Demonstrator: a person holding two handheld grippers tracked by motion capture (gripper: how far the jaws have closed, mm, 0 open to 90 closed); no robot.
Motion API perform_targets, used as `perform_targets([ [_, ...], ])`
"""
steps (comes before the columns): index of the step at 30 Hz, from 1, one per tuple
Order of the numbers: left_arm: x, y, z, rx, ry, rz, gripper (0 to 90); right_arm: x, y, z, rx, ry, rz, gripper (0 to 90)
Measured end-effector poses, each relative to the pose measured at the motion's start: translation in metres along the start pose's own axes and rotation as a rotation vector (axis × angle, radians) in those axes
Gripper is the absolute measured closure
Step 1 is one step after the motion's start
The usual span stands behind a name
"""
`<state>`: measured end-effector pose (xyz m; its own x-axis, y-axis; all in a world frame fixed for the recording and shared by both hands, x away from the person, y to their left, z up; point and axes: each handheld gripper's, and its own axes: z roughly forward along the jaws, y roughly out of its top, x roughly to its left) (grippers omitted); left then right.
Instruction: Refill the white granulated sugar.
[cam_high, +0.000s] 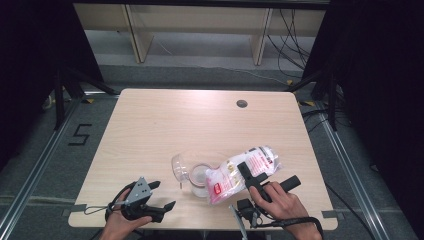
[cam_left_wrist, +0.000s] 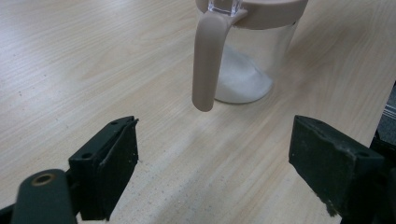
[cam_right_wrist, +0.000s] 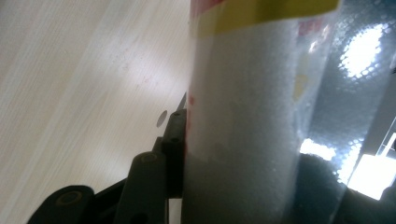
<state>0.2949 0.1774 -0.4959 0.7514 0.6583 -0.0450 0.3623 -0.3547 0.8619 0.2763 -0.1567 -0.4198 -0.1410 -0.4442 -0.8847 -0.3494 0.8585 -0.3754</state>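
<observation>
Two grippers share the work: the left gripper (cam_high: 161, 195) rests near the table's (cam_high: 150, 130) front edge, jaws spread and empty. Just right of it stands the clear jar (cam_high: 196, 176), white powder already inside. Right gripper (cam_high: 245, 172) pinches the tilted bag (cam_high: 235, 175) over the jar's mouth; pouring well probably means steadying the jar and tipping gradually.

The far half of the table (cam_high: 165, 120) is left bare, so free passage is offered there. Near the middle, the way is blocked by the clear jug (cam_high: 197, 179) and the tilted bag (cam_high: 243, 170) over its right side.
</observation>
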Motion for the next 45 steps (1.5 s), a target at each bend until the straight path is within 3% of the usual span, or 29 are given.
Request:
perform_targets([
  [2,0.0003,-0.0002,-0.0001,0.005,0.0,0.002,15.4,0.0022,0.0008,-0.0002,0.003,0.0,0.028,63.6],
  [3,0.0024,0.0003,-0.0001,0.006,0.0,0.032,15.4,0.0005,0.0013,0.0002,-0.008,-0.005,0.011,63.6],
  [9,0.0003,-0.0001,-0.0003,0.004,0.001,0.002,15.4,0.0,-0.0011,0.0005,-0.005,-0.004,0.007,63.8],
  [10,0.0024,0.0005,-0.0005,0.005,0.0,0.034,15.4,0.0021,-0.0016,0.0001,0.0,-0.009,0.026,63.8],
  [11,0.0015,0.0002,0.0002,-0.003,-0.001,0.019,15.4,0.0029,-0.0015,0.0,0.003,-0.009,0.028,63.9],
  [12,0.0025,0.0004,-0.0003,0.005,0.0,0.032,15.4,0.0029,-0.0012,0.0,0.003,-0.008,0.023,63.9],
  [13,0.0022,0.0003,-0.0001,0.005,0.0,0.03,15.4,0.0002,-0.0006,0.0002,0.002,0.003,-0.012,64.0],
  [14,0.0021,0.0004,-0.0002,0.006,0.0,0.03,15.4,0.0003,0.0003,0.001,-0.012,-0.002,-0.006,64.0],
  [15,0.0021,0.0004,-0.0003,0.006,-0.001,0.032,15.4,0.0027,0.0007,0.0004,-0.002,0.003,0.029,64.1],
  [17,0.0022,0.0005,-0.0004,0.005,0.0,0.032,15.4,0.001,0.0011,0.001,-0.018,-0.004,0.014,64.1],
  [18,0.0023,0.0004,-0.0005,0.005,0.0,0.032,15.4,0.0022,0.0007,0.0007,-0.014,-0.01,0.029,64.1],
  [20,0.0015,0.0001,0.0003,-0.004,-0.001,0.019,15.4,0.0001,-0.0008,0.0006,-0.011,-0.005,0.001,64.2],
  [23,0.0022,0.0003,-0.0002,0.007,-0.001,0.032,15.4,0.0029,-0.0015,0.0002,-0.001,-0.008,0.029,64.5],
  [24,0.0005,-0.0002,-0.0001,0.009,0.001,0.004,15.4,0.0026,-0.0013,0.0001,0.0,-0.009,0.021,64.5],
  [25,0.0004,-0.0002,-0.0001,0.007,0.0,0.003,15.4,0.0014,-0.0005,0.0011,-0.013,-0.006,0.005,64.6],
  [26,0.0005,-0.0001,-0.0003,0.006,0.001,0.005,15.4,0.0017,0.0001,0.0012,-0.015,-0.004,0.007,64.6],
  [27,0.0024,0.0004,-0.0006,0.006,0.0,0.034,15.4,0.0026,0.0007,0.0007,-0.006,-0.001,0.014,64.6],
  [29,0.0021,0.0003,-0.0002,0.002,0.0,0.027,15.4,0.002,0.0013,0.0015,-0.015,0.001,0.002,64.7],
  [30,0.0024,0.0003,-0.0005,0.006,0.0,0.032,15.4,0.0045,0.0014,0.0012,-0.011,0.005,0.034,64.8],
  [32,0.0021,0.0004,-0.0004,0.005,0.0,0.032,15.4,0.004,0.0019,0.0014,-0.012,0.003,0.023,64.9],
  [33,0.0004,-0.0002,-0.0002,0.007,0.0,0.004,15.4,0.0037,0.0018,0.0016,-0.014,0.005,0.015,64.9],
  [34,0.0004,-0.0002,-0.0001,0.007,0.001,0.003,15.4,0.0037,0.0018,0.0015,-0.012,0.007,0.012,65.0],
  [35,0.0023,0.0004,-0.0003,0.006,-0.001,0.034,15.4,0.0036,0.0018,0.0014,-0.008,0.008,0.004,65.1],
  [38,0.0022,0.0001,-0.0001,0.007,-0.001,0.031,15.4,0.0005,0.0008,0.0011,0.008,0.004,-0.068,65.2],
  [39,0.0008,-0.0004,-0.0001,0.01,0.005,0.011,15.4,0.0012,0.0009,0.0012,0.009,0.0,-0.059,65.2],
  [45,0.0002,-0.0007,0.0002,0.014,0.004,0.003,15.4,-0.0012,-0.0004,0.0005,0.012,-0.006,-0.094,65.3],
])
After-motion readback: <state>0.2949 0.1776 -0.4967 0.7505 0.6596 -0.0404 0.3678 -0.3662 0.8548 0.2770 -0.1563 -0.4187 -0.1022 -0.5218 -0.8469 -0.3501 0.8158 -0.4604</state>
